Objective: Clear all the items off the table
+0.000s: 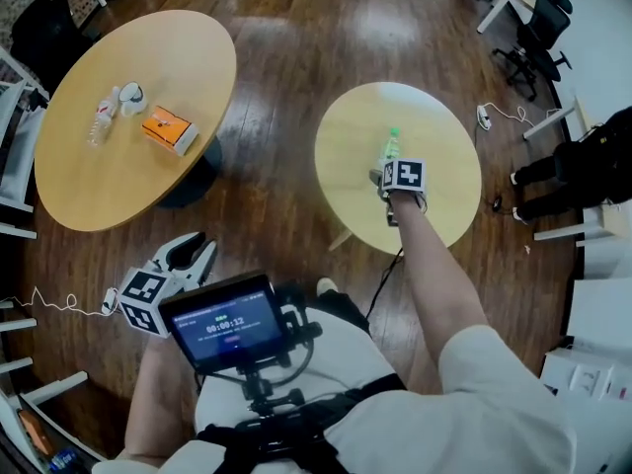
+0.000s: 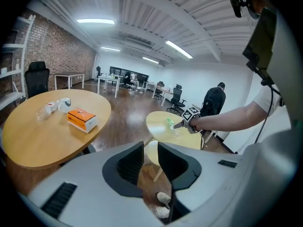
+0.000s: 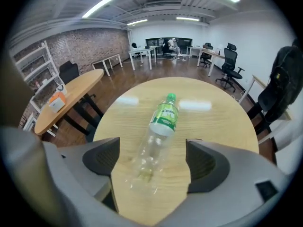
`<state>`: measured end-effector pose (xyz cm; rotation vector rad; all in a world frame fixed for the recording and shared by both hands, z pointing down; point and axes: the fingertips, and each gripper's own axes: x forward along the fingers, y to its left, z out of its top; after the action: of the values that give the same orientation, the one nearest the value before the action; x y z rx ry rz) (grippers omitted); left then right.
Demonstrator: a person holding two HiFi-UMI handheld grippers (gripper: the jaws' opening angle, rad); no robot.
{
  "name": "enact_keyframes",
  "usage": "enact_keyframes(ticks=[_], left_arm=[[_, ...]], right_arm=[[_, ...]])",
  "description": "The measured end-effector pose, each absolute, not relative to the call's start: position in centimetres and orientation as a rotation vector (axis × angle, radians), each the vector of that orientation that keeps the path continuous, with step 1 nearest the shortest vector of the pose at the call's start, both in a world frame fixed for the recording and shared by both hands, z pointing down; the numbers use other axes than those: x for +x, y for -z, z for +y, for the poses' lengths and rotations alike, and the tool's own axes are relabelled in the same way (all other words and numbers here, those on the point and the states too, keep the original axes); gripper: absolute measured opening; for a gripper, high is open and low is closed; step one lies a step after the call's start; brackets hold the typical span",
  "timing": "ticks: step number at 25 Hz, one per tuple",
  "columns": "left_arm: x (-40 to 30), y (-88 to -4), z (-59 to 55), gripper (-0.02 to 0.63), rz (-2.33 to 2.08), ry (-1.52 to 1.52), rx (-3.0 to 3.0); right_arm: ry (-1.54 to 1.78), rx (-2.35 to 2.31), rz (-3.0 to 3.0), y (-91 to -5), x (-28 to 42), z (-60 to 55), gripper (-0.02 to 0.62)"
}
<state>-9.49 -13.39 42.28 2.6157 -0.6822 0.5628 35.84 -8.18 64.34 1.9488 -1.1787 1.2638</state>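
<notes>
Right hand-held gripper (image 3: 152, 167) gapes wide around the lying bottle (image 3: 163, 119), not touching.

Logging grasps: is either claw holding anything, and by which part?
Nothing is held. The right claw straddles the clear plastic bottle with green label, pads not touching; the left claw is empty.
</notes>
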Motion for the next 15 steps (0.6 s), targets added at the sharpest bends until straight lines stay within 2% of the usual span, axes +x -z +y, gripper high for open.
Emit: enact_keyframes(ticks=[5,7,15], left_arm=[[-9.7,-42.6,-13.5,0.098,-0.781,-0.594,2.562],[-9.0,-42.5,-13.7,0.098,-0.81,-0.575,2.549],[-4.7,-42.0,-13.9,0.098,-0.812,-0.504,2.509]], right_arm=[[-1.317,1.859,-1.088,-68.4,37.5,-8.5,0.438],[-1.303,1.825,-1.082,-69.3,37.8,-8.3,0.318],[-1.266,1.804,-1.205,-68.9,38.2,-8.8,0.304]])
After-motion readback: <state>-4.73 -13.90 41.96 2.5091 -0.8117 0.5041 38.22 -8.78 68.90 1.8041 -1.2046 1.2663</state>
